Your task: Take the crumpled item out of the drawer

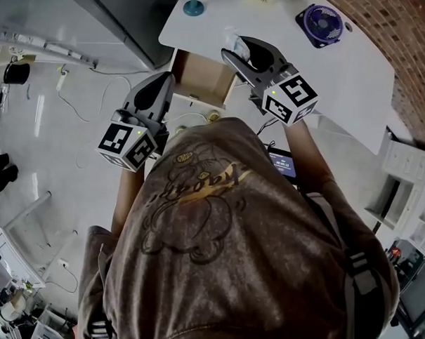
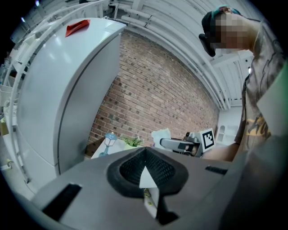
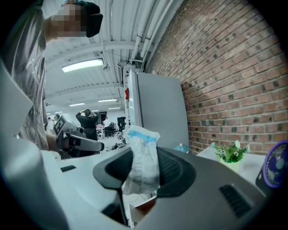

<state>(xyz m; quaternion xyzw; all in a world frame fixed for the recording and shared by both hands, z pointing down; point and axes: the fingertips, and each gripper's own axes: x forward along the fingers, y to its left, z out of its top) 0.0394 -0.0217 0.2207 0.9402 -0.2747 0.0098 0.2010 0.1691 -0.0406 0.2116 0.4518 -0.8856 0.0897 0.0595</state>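
Observation:
My right gripper (image 1: 236,54) is shut on the crumpled item (image 1: 235,43), a white wad with a blue edge. It holds the item over the white table's near edge (image 1: 204,42), just right of the open wooden drawer (image 1: 201,76). In the right gripper view the crumpled item (image 3: 141,157) sticks up between the black pads of the right gripper (image 3: 143,168). My left gripper (image 1: 162,82) hangs left of the drawer with its jaws together and nothing in them. From the left gripper view the right gripper (image 2: 177,144) shows level, with the crumpled item (image 2: 161,134) at its tip.
On the table stand a purple fan (image 1: 322,24), a small blue lamp (image 1: 194,3) and a little green plant (image 3: 231,152). A tall white fridge (image 2: 63,90) stands left of the table, against the brick wall (image 3: 234,76). Cables lie on the floor (image 1: 75,103).

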